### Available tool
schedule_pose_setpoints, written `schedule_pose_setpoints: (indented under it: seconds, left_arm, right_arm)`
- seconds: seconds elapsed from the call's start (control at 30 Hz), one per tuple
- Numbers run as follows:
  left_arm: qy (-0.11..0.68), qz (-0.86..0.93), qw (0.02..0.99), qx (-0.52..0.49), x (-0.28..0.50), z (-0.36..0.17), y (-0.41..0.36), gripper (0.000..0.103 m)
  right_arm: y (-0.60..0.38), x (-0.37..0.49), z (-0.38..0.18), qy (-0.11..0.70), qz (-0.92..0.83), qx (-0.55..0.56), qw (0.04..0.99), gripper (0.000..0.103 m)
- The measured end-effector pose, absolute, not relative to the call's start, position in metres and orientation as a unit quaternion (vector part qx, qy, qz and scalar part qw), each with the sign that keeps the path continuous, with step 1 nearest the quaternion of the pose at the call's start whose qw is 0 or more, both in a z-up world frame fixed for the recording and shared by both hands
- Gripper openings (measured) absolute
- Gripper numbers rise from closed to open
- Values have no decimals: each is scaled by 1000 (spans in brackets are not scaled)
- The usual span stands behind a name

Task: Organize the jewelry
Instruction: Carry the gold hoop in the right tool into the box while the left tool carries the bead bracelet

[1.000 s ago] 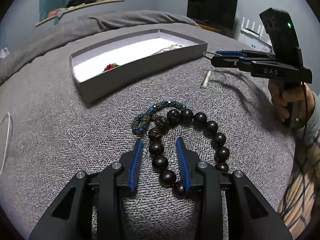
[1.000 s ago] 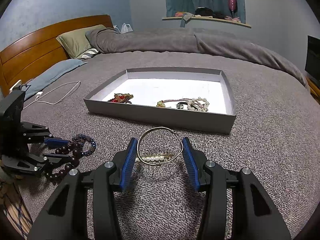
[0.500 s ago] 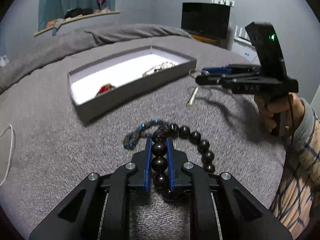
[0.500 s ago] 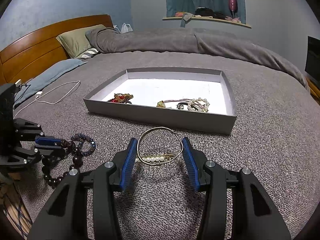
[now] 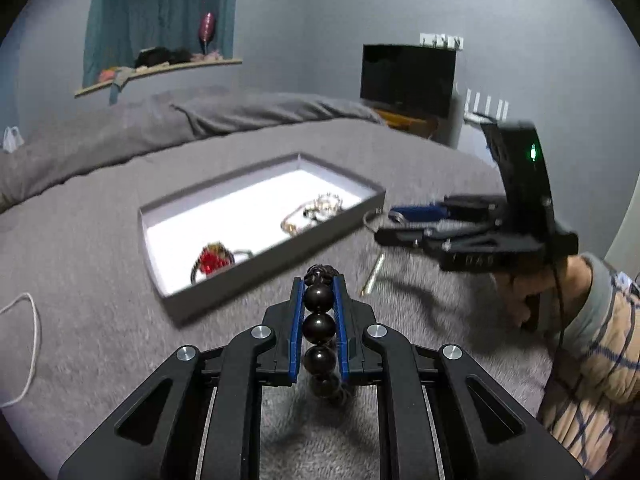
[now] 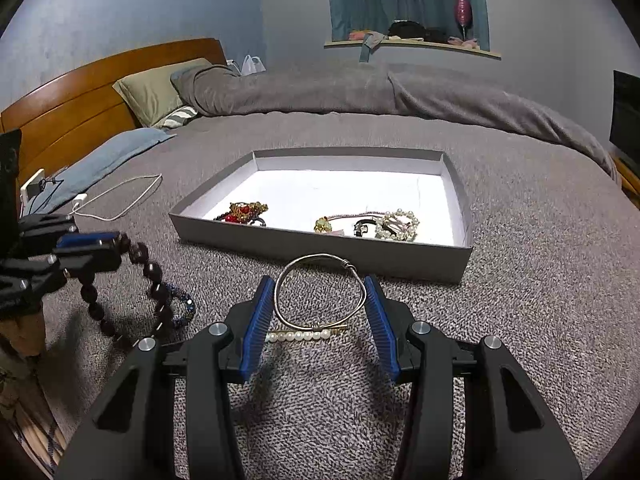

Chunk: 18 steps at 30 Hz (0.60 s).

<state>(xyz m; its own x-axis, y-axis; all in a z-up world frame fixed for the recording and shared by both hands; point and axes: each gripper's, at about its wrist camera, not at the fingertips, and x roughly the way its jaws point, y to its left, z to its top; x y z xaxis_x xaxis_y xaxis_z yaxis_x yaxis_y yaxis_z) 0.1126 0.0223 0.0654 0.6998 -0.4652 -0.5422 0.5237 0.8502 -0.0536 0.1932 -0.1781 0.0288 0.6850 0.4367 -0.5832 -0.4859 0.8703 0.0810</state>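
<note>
My left gripper (image 5: pixel 319 280) is shut on a strand of dark round beads (image 5: pixel 319 326), raised off the grey bedspread. The strand's loop hangs from that gripper (image 6: pixel 104 246) in the right wrist view, its lower beads (image 6: pixel 154 270) trailing to a small blue beaded bracelet (image 6: pixel 182 308) on the bed. A thin silver wire bangle (image 6: pixel 316 257) sits between the blue pads of my right gripper (image 6: pixel 318 280), held above the bed. Under it lies a pearl hair pin (image 6: pixel 300 336). The grey open box (image 6: pixel 320 246) stands just beyond.
The box holds a red ornament (image 6: pixel 242 212) and a pearl bracelet (image 6: pixel 400 226). A white cable (image 6: pixel 120 200) lies on the bed to its left. Pillows and a wooden headboard stand at the far left. A person's hand (image 5: pixel 516 292) grips the right tool.
My left gripper closed on the dark beads and rose, lifting the strand off the bed. The right gripper and its bangle stayed put.
</note>
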Motion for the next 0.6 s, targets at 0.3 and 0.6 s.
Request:
schedule_pose_setpoints:
  seconds: [0.3,0.6]
  left_arm:
    - [228,-248,941,6,126,86,36,15]
    - [202,-239,950,4,135,96,34,15]
  right_arm:
    - [-176,200,42,289,255,-22,923,46]
    - [-172,214,48,280,253,-11,926,46]
